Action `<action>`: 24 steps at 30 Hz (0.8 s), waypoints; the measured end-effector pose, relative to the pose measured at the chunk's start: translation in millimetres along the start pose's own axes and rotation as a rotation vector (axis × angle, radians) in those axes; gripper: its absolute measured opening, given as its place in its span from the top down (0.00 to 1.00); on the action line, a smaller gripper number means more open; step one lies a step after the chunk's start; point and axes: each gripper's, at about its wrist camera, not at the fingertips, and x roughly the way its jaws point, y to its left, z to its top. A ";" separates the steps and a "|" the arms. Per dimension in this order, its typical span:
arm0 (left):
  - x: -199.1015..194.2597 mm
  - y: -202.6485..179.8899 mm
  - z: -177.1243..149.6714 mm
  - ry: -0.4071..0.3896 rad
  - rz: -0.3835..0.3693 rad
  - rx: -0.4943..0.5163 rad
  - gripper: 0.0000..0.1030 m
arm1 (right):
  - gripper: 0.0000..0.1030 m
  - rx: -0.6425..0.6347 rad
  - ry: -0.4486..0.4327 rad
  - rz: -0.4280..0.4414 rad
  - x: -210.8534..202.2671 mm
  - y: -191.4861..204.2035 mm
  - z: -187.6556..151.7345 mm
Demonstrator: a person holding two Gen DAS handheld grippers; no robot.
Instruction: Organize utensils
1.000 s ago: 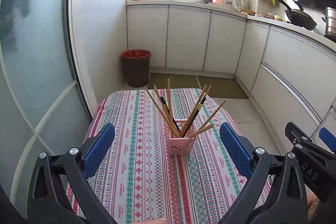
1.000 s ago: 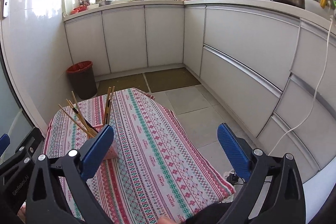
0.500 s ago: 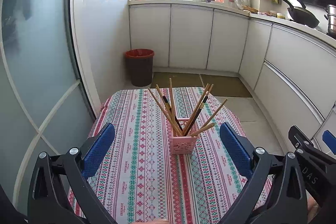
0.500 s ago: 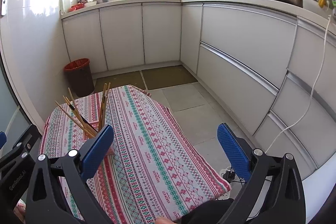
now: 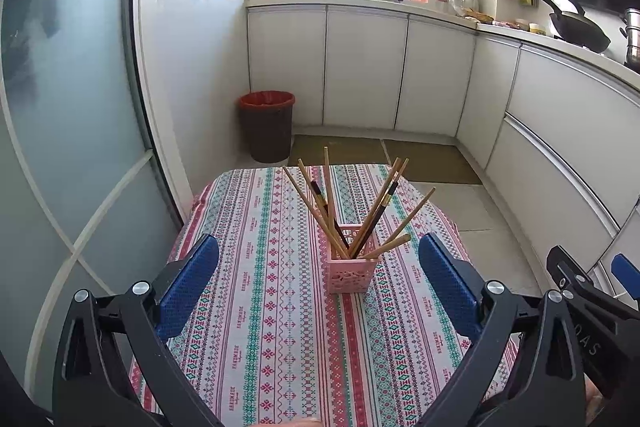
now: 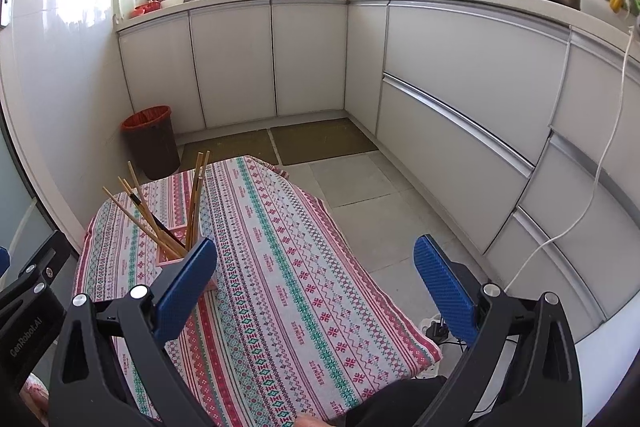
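- Left tongs (image 5: 319, 263): wide open, nothing between the blue pads (image 5: 188, 287); held above the near part of the table (image 5: 256, 347).
- Right tongs (image 6: 315, 265): also wide open and empty. They point off toward the table's right edge and the floor beyond, w/ only the left pad overlapping the holder in that view.
- Pink holder (image 5: 349, 275): stands upright near the middle of the table, straight ahead of the left tongs and about centred in their gap, further out toward the far edge. From the right tongs it sits off to the left (image 6: 176, 251).
- Chopsticks (image 5: 352, 211): approx 8 to 10 sticks, all standing in the holder, fanned out; some lean toward the left edge, some toward the right, tips up. Long axes run steeply up, not flat on the cloth.
- No loose utensil visible on the tablecloth (image 6: 288, 267) in either view.
- Judgement: left tongs are better lined up w/ the holder; any pick there wants a pinch across a leaning stick from above or the side. The job looks mostly or fully done.
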 end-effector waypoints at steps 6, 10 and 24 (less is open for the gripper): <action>1.6 -0.6 0.1 0.004 0.004 -0.002 0.07 | 0.07 0.000 0.003 0.001 0.9 1.0 -1.6; 2.3 -1.0 -0.2 0.008 0.006 -0.004 0.07 | 0.07 0.000 0.005 0.002 1.6 1.9 -2.0; 7.3 -0.3 -2.0 0.018 0.011 -0.008 0.07 | 0.07 -0.003 0.010 0.004 3.8 3.3 -3.1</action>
